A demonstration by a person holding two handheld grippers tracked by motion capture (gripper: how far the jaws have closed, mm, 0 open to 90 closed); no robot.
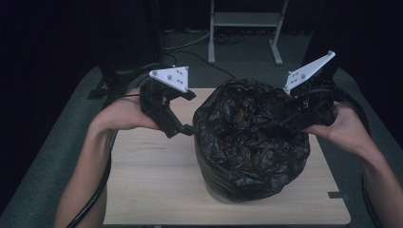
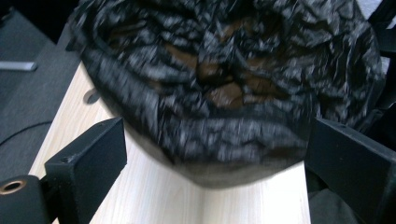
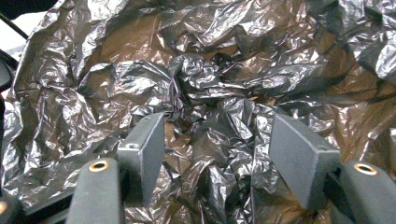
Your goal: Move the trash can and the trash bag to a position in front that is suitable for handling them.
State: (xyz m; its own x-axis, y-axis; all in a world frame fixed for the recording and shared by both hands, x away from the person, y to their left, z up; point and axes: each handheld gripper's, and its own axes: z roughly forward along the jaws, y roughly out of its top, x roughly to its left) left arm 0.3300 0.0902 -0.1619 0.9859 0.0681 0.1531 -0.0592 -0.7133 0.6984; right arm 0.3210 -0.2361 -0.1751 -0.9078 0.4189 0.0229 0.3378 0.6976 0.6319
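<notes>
The left gripper point(image 1: 190, 129) has its jaws spread wide, nothing between them, tips just beside the left rim of the bag point(image 1: 252, 142). The right gripper point(image 1: 268, 124) reaches in over the bag's right rim, jaws apart above crumpled black plastic, pinching nothing. The bag lines a round bin standing right of centre on the table point(image 1: 152, 185). Grey floor point(image 1: 43, 156) surrounds it; a white stand point(image 1: 244, 23) is far behind.

I see a pale wooden table point(image 1: 157, 190) on grey carpet point(image 1: 43, 156) — dim room, black at upper left, a metal stand point(image 1: 244, 21) at top centre.
</notes>
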